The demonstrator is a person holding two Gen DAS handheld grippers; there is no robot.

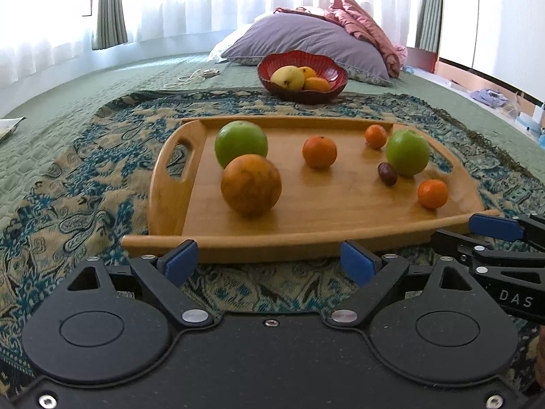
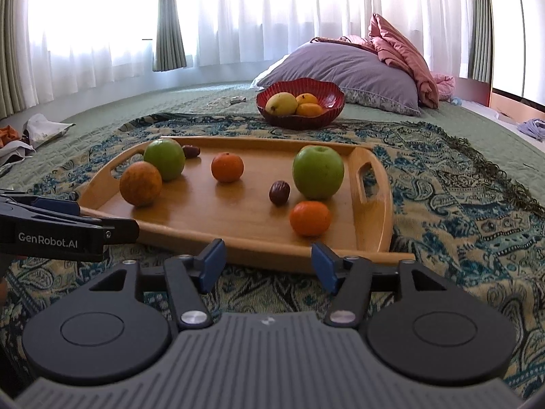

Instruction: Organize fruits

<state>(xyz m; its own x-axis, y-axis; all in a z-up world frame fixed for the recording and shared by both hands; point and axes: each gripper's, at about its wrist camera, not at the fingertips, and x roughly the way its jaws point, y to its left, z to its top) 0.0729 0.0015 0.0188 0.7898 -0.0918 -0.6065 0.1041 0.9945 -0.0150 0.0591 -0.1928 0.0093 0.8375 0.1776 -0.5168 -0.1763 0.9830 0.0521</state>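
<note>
A wooden tray (image 1: 340, 214) (image 2: 238, 218) lies on a patterned blanket and holds loose fruit: two green apples (image 1: 241, 143) (image 2: 318, 171), a large mottled orange (image 1: 251, 184) (image 2: 140, 184), small tangerines (image 1: 319, 152) (image 2: 310, 218) and brown dates (image 1: 387, 173) (image 2: 279, 192). A red bowl (image 1: 337, 76) (image 2: 332, 97) behind the tray holds a yellow mango and orange fruit. My left gripper (image 1: 269, 260) is open and empty just short of the tray's near edge. My right gripper (image 2: 269, 262) is open and empty, also at the near edge.
The patterned blanket (image 1: 85, 177) covers a green bedspread. A grey pillow (image 1: 306, 37) and pink quilt (image 1: 364, 24) lie behind the bowl. A white cable (image 1: 194, 76) lies left of the bowl. Clutter sits at the far left (image 2: 41, 129).
</note>
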